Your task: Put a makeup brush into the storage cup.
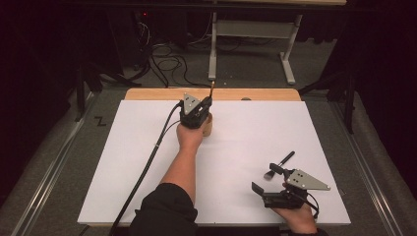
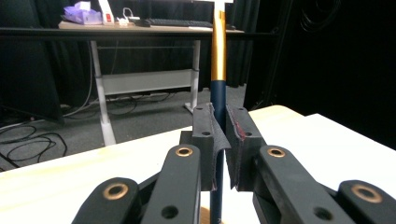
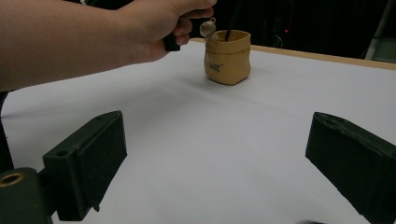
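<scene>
Two grippers over white board [image 1: 236,162], left gripper [image 2: 219,140] pinched upright brush handle [image 2: 218,70] above small tan pot [image 3: 227,57] near far edge, right gripper [image 3: 215,158] spread wide and empty, second brush [image 1: 279,164] lying just beside.

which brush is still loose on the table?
The black-handled brush lying flat by the open right tool. The other, blue-and-gold brush stands upright, clamped in the left tool over the pot.

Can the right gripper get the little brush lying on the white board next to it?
Probably yes. The right gripper has its jaws open with nothing between them, and the small brush lies just beyond it on the white board with nothing in between. The left gripper is busy far off, clamped on another brush.
</scene>
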`<state>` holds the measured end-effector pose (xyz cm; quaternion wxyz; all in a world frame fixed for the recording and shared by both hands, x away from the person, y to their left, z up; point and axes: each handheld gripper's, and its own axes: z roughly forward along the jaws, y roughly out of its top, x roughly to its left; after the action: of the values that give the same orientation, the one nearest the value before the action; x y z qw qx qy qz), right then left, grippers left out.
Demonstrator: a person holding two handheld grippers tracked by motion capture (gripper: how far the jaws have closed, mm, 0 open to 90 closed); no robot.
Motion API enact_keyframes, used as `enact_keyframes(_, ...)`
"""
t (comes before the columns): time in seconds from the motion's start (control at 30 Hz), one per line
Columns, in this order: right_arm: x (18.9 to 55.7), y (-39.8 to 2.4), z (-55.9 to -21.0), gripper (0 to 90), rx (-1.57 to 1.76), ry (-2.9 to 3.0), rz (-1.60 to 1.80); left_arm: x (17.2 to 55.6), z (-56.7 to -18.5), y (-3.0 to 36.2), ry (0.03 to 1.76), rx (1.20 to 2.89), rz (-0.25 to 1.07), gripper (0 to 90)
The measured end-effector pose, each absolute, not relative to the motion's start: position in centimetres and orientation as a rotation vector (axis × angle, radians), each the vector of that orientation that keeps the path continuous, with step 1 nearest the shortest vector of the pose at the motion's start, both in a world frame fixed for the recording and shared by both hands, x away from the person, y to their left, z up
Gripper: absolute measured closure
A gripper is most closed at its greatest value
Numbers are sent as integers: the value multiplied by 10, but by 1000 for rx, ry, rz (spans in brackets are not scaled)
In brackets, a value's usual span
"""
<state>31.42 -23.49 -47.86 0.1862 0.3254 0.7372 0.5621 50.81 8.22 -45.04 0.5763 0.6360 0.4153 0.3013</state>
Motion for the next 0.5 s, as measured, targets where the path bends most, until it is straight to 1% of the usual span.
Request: enact_keyframes(0.5, 314, -233, -480, 66, 931, 2093, 1590, 508, -452, 85, 974, 1483, 723, 831)
